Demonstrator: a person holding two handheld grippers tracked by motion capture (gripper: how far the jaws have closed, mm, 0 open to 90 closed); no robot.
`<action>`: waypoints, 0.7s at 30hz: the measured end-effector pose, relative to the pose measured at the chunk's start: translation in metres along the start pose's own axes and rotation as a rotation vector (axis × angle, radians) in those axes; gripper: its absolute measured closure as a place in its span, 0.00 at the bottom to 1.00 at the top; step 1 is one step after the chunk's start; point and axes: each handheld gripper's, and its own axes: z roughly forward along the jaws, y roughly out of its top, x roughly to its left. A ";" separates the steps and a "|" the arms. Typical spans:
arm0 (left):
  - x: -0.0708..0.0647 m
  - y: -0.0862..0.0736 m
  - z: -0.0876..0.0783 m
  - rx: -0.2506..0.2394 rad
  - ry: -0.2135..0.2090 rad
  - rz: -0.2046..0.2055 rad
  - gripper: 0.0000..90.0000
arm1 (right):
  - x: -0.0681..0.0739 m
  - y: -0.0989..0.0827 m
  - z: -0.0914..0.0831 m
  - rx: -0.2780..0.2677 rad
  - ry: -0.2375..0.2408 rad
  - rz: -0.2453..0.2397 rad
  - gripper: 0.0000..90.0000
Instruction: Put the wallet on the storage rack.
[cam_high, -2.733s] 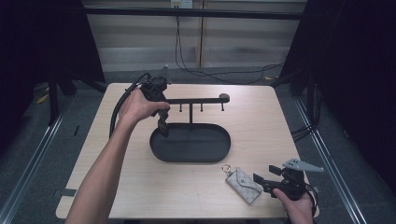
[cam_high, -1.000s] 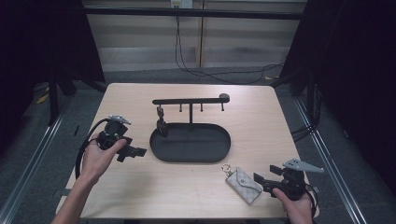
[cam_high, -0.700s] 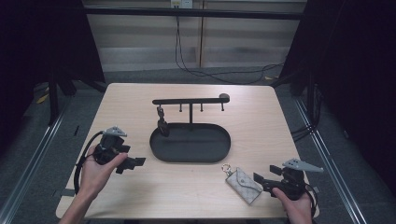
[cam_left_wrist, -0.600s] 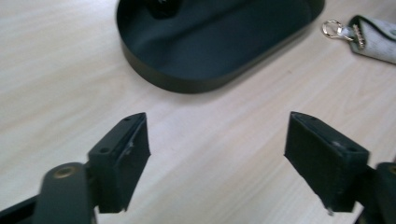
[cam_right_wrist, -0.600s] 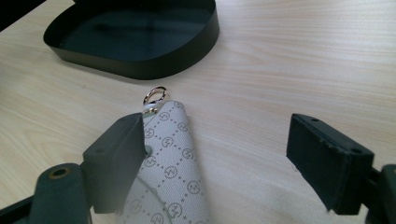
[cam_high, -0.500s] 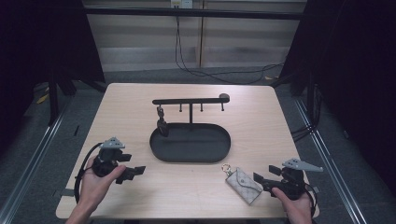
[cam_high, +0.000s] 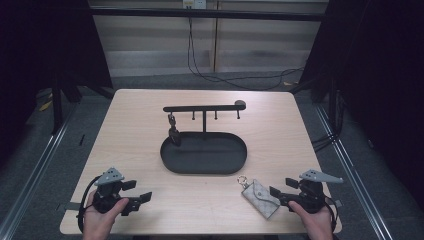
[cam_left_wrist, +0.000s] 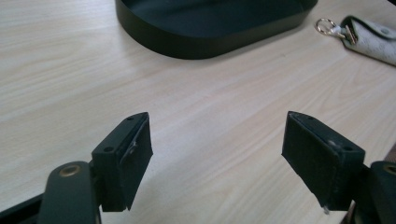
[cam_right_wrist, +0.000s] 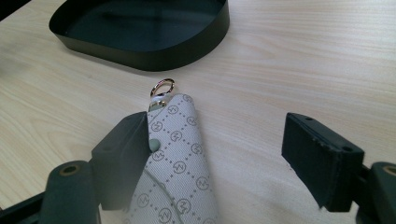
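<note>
A grey patterned key pouch (cam_high: 260, 198) with a gold ring (cam_right_wrist: 161, 87) lies flat on the table near the front right. My right gripper (cam_high: 279, 188) stands around its near end: the pouch (cam_right_wrist: 180, 168) lies between the jaws. The left pad touches its edge and the right pad stands well apart. Those jaws have just been closing. My left gripper (cam_high: 138, 191) is low over the front left of the table. In the left gripper view it (cam_left_wrist: 217, 135) is open with nothing between its jaws, which have just been closing a little.
A black oval tray (cam_high: 170, 162) sits mid-table, with a black hook rack (cam_high: 202, 107) standing at its far side. A small dark item (cam_high: 173, 131) hangs from the rack's left hook. The tray's wall (cam_left_wrist: 187, 44) lies ahead of the left gripper.
The left hand has come from the rack's left hook down to the table's front left, still sliding nearer over the last second. The right hand and the pouch stayed put.
</note>
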 end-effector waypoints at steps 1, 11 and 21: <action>0.000 -0.002 0.001 0.009 -0.013 -0.002 0.27 | 0.000 0.000 0.000 0.004 0.004 0.001 0.25; 0.005 -0.010 0.001 0.013 -0.093 -0.024 0.18 | 0.010 0.016 0.018 0.134 0.064 -0.042 0.21; -0.003 -0.015 -0.005 0.026 -0.067 0.011 0.19 | 0.018 0.045 0.016 0.184 0.040 -0.064 0.25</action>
